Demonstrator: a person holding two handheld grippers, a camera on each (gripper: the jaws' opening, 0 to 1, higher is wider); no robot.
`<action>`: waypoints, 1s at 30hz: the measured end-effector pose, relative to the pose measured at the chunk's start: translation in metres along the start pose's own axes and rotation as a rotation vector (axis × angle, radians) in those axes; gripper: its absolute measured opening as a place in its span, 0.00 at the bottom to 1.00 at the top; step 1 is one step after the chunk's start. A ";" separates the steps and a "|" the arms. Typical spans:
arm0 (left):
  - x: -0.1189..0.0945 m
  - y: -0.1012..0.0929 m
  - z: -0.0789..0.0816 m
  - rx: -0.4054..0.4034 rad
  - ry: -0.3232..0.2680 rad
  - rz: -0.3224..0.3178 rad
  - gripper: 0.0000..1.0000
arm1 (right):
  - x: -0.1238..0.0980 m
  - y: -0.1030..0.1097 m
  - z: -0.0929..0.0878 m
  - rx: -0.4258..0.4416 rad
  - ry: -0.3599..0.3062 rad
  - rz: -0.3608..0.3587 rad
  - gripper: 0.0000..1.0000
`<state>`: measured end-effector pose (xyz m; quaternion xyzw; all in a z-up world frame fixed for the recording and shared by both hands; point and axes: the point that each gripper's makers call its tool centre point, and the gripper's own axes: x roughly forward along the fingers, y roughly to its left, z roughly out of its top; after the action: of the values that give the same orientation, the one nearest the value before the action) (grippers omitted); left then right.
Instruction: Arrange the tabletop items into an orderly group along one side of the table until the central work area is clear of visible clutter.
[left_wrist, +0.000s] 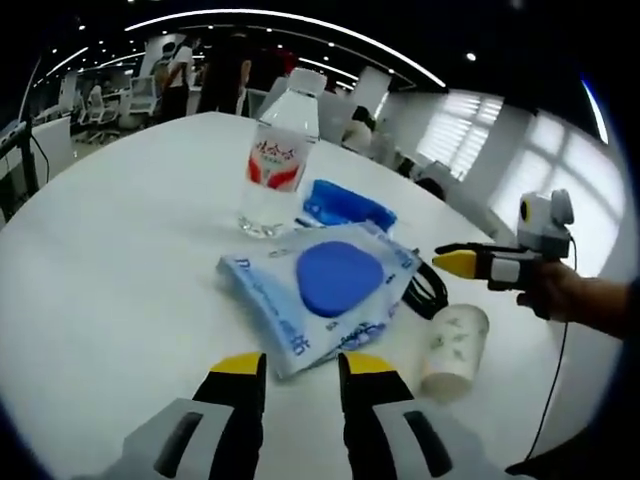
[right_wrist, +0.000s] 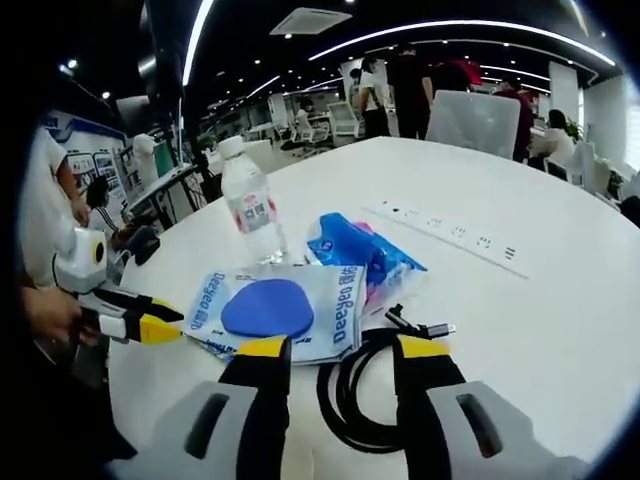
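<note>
A flat wipes pack (left_wrist: 320, 285) with a blue oval lid lies mid-table, just ahead of my open left gripper (left_wrist: 302, 366), which holds nothing. Behind the pack stand a clear water bottle (left_wrist: 280, 160) with a red label and a crumpled blue packet (left_wrist: 345, 205). A black cable (left_wrist: 425, 290) and a printed paper cup (left_wrist: 455, 350) sit to the right. In the right gripper view, my open right gripper (right_wrist: 342, 350) hovers over the coiled cable (right_wrist: 350, 400), with the wipes pack (right_wrist: 275, 310), bottle (right_wrist: 250, 205) and blue packet (right_wrist: 360, 250) beyond.
A white power strip (right_wrist: 450, 235) lies across the round white table (left_wrist: 110, 260). The right gripper (left_wrist: 460, 262) enters the left gripper view by the cup; the left gripper (right_wrist: 150, 320) shows at the table's edge. Chairs and people stand behind.
</note>
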<state>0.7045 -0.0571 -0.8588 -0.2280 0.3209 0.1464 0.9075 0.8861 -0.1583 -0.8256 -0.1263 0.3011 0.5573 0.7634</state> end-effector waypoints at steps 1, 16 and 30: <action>0.002 0.000 0.000 -0.004 0.003 -0.001 0.25 | 0.001 0.000 0.000 0.002 0.003 -0.001 0.35; 0.009 -0.001 -0.008 -0.014 0.062 0.004 0.19 | 0.015 -0.005 -0.011 0.054 0.048 -0.006 0.27; 0.013 0.003 -0.010 -0.093 0.075 -0.007 0.05 | 0.024 -0.002 -0.013 0.069 0.066 -0.015 0.01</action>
<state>0.7080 -0.0576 -0.8749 -0.2764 0.3465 0.1492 0.8839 0.8883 -0.1470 -0.8509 -0.1204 0.3442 0.5365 0.7610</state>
